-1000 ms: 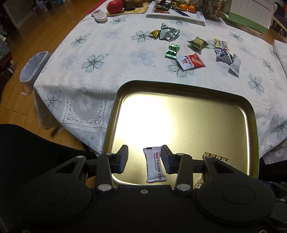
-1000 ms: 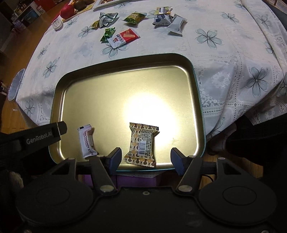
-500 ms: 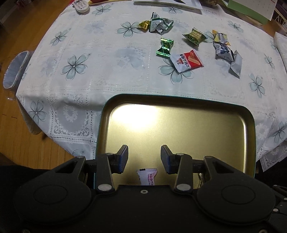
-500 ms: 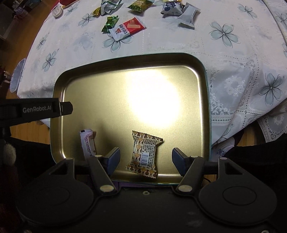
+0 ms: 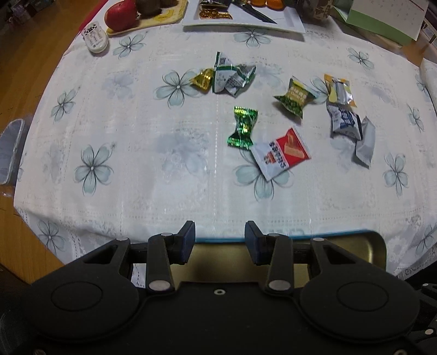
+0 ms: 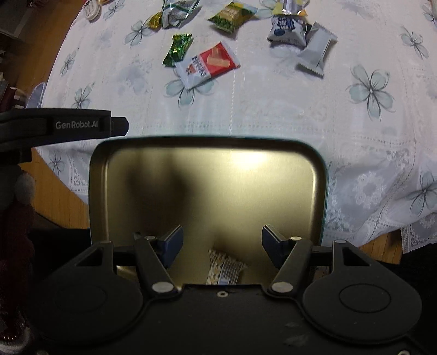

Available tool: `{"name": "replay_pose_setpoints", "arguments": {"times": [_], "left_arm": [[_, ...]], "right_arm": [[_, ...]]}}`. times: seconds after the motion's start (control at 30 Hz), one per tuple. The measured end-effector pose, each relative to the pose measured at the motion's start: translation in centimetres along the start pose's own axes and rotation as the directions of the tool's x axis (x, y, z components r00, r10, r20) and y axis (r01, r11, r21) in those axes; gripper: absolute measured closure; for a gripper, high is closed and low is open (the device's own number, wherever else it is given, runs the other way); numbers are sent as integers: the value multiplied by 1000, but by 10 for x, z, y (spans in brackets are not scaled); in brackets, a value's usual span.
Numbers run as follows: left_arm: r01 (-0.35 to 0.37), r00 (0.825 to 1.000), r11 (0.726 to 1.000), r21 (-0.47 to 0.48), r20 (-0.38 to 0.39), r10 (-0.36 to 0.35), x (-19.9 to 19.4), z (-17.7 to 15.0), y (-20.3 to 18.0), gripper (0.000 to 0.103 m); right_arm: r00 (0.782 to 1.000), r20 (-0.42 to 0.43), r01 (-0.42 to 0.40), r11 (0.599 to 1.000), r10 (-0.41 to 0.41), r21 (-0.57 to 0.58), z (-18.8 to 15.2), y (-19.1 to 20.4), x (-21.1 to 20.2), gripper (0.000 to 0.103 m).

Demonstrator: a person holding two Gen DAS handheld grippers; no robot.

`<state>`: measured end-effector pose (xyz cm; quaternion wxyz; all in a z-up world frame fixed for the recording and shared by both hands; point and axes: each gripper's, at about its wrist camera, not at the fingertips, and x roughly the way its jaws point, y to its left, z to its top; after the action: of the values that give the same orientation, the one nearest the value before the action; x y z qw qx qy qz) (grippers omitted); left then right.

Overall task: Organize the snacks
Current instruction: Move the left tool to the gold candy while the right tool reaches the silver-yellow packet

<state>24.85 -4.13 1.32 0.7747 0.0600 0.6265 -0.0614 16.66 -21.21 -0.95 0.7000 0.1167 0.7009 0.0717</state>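
Observation:
A gold metal tray (image 6: 318, 174) lies on the white flowered tablecloth near its front edge; its far rim shows in the left wrist view (image 5: 377, 243). A brown patterned snack (image 6: 224, 269) lies in the tray just below my open, empty right gripper (image 6: 221, 243). My left gripper (image 5: 220, 239) is open and empty over the tray's far rim; it also shows in the right wrist view (image 6: 82, 124). Beyond lie several loose snacks: a red-white packet (image 5: 281, 154), a green foil candy (image 5: 242, 127), a green-yellow packet (image 5: 295, 98) and a grey packet (image 5: 364, 142).
At the table's far edge stand a white plate (image 5: 289, 23) with a knife and food, a board with a red apple (image 5: 120, 13), a small white case (image 5: 95, 38) and a green box (image 5: 382, 19). Wooden floor lies left.
Both grippers have moved forward toward the loose snacks. The white hawthorn strip has dropped out of the left view, and the brown snack now sits at the right view's bottom edge.

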Motion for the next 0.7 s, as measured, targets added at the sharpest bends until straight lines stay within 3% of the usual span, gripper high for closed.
{"name": "replay_pose_setpoints", "arguments": {"times": [0.47,0.7], "left_arm": [[11,1000,995,-95,22,-9,30,91,23,53],[20,992,995,-97,129,-8,38,132,23,54]], "right_arm": [[987,149,33,980,-63,196,130,-41,-17,36],[965,237,40,956,-113,292,166,-64,-20,36]]}}
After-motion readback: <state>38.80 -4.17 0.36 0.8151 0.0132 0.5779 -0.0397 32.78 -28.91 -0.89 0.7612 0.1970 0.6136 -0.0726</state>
